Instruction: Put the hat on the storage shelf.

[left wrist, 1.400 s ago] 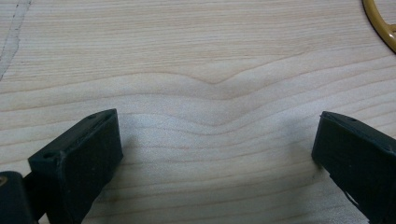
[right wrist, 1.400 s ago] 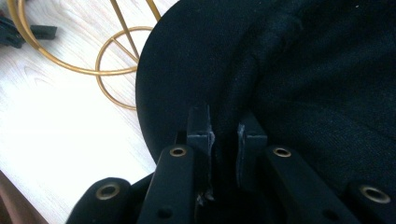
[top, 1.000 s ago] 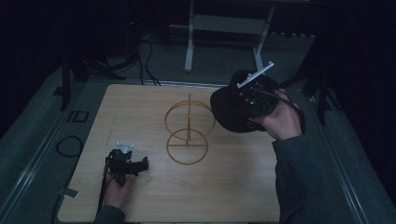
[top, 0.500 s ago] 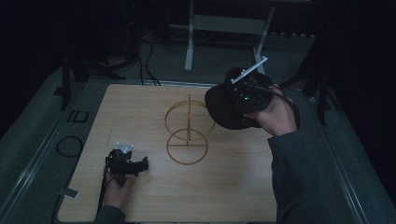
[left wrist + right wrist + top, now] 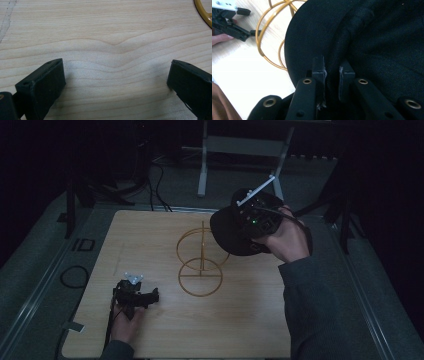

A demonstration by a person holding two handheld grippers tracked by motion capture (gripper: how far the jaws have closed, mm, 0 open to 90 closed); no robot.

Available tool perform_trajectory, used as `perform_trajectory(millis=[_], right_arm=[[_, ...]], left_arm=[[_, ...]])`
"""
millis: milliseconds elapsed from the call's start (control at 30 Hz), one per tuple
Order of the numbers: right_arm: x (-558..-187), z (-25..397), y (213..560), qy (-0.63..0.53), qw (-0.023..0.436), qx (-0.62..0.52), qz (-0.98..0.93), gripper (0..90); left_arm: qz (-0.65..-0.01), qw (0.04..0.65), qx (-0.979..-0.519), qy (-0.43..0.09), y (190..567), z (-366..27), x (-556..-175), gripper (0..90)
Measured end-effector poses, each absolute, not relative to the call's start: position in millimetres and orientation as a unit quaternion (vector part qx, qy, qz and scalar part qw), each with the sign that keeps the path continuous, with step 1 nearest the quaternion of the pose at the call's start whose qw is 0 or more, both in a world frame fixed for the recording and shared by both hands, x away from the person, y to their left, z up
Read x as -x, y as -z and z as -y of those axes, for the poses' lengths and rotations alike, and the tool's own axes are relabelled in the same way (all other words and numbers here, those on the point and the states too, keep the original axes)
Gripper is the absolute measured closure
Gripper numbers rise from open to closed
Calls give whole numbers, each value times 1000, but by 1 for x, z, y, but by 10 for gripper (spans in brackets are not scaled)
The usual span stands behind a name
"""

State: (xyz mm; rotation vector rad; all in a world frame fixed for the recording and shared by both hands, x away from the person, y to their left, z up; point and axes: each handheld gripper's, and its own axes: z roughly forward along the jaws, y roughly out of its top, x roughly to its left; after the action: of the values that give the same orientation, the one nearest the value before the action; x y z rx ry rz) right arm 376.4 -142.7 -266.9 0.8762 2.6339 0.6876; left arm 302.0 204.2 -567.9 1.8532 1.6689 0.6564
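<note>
Drifting toward nine o'clock, my right tongs [image 5: 331,72] carry the pinched black hat [image 5: 231,231] nearer the gold wire stand [image 5: 201,261]; left tongs [image 5: 115,82] rest open on the desk [image 5: 150,235].

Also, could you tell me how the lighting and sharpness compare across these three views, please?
High view: dim and underexposed, surroundings nearly black, table still readable. Left gripper view: bright, wood grain sharp, near jaws soft. Right gripper view: black hat swallows detail, tabletop washes out pale.

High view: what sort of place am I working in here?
Probably a dim lab or recording studio, not a home. A bare light wooden table stands on grey floor, black cables trail behind it, and a grey metal stand sits beyond in the dark.
</note>
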Motion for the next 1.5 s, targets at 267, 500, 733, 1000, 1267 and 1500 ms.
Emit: perform_trajectory(millis=[267,500,733,1000,1267,1500], right_arm=[[-375,129,263,-238,139,-292,-916,799],[-374,116,263,-239,135,-282,-919,798],[-372,107,264,-235,131,-276,-923,797],[-370,96,266,-231,128,-266,-927,797],[-369,86,264,-227,125,-257,-931,796],[-367,77,262,-227,121,-246,-935,796]], left_arm=[[-622,278,-690,-245,568,-204,-302,12],[-621,277,-691,-244,568,-204,-302,12],[-621,277,-691,-245,568,-204,-302,12],[-621,277,-691,-244,568,-204,-302,12],[-621,277,-691,-244,568,-204,-302,12],[-621,277,-691,-245,568,-204,-302,12]])
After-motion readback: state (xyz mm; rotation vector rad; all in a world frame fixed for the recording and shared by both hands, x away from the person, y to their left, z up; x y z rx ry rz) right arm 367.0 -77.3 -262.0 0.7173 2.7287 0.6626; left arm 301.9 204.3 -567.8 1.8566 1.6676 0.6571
